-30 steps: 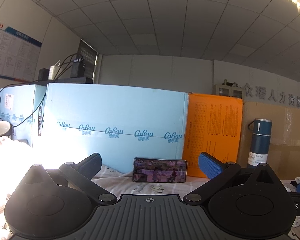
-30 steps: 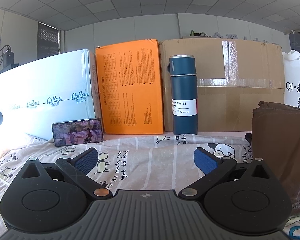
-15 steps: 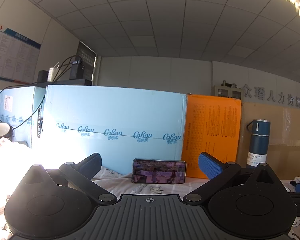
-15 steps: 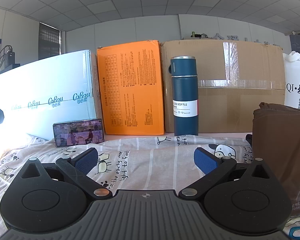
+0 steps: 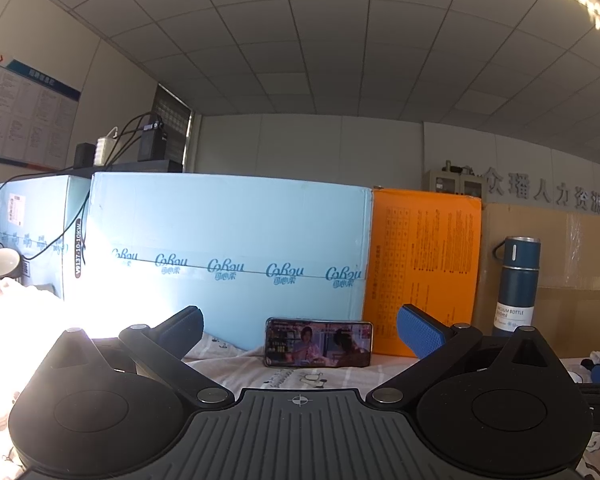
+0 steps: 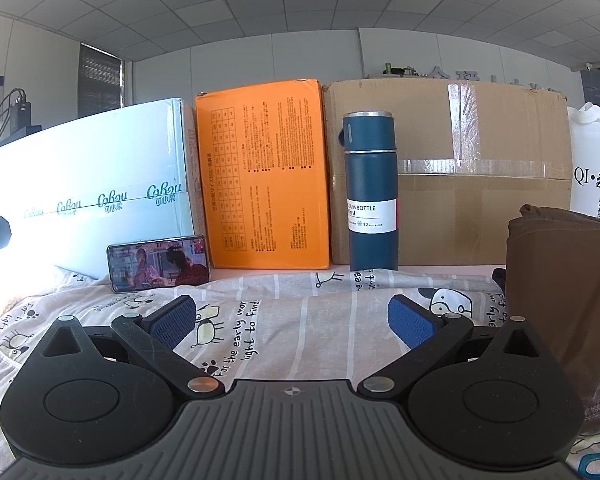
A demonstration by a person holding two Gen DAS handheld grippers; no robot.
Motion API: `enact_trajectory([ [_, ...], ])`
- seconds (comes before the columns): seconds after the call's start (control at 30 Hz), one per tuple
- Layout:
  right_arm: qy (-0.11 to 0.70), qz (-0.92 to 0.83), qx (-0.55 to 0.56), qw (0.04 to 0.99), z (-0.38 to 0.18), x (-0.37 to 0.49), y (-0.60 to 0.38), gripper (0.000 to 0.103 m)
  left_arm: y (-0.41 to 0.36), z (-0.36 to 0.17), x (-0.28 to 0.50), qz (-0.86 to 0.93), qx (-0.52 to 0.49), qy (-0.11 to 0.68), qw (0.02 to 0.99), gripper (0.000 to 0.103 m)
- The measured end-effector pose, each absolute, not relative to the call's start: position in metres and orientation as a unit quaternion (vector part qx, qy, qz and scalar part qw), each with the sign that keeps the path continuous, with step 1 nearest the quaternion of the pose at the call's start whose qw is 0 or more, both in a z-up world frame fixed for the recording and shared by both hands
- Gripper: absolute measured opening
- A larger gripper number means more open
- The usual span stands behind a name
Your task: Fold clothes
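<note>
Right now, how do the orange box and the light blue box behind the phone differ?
The orange box stands taller than wide and is covered in fine black print and a grid; the light blue box is long and low, with a row of repeated teal logos. The phone leans against the light blue box, while the orange box has nothing propped on it. Both stand upright side by side at the far edge of the printed cloth.
</note>
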State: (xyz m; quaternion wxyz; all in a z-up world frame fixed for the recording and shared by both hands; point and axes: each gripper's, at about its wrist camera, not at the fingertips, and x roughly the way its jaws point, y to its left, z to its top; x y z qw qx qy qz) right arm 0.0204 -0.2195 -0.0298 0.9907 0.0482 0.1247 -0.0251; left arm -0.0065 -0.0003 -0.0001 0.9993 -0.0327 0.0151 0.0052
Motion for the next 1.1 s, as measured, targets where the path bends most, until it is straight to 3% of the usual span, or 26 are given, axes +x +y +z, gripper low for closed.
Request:
enact_trajectory([
  [1.1,0.126,-0.022,0.046,0.991,-0.0307,0.0210,-0.2189,0.103,-0.0034,-0.0013,-0.0050,0.000,-0.027,0.018,0.999,0.103],
])
